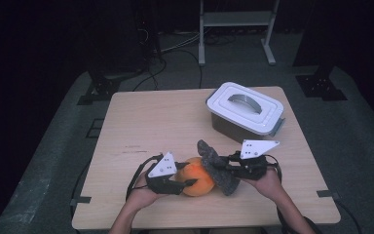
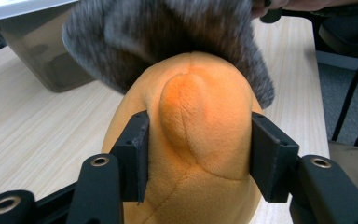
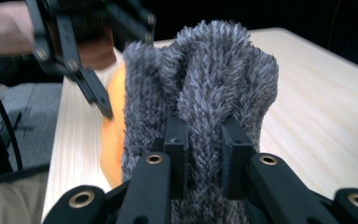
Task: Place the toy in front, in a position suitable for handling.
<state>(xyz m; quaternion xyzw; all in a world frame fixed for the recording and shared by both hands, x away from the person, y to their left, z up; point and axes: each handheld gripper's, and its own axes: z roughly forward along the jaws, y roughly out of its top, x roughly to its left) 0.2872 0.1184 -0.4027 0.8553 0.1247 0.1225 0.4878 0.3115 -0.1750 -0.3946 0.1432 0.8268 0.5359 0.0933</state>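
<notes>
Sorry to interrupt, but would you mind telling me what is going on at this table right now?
A person is working with a gripper in each hand near the front of the wooden table. The left gripper is clamped around an orange plush toy, while the right gripper pinches a fold of a fuzzy grey cloth that lies against the toy's top. A lidded plastic box stands closed at the back right of the table, apart from both.

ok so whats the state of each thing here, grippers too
round orange plush toy: resting on the table, clamped
fuzzy grey knitted cloth: draped against the plush, pinched
lidded white-and-grey plastic box: closed, handle flat
left gripper: shut on the plush
right gripper: shut on the cloth
</notes>
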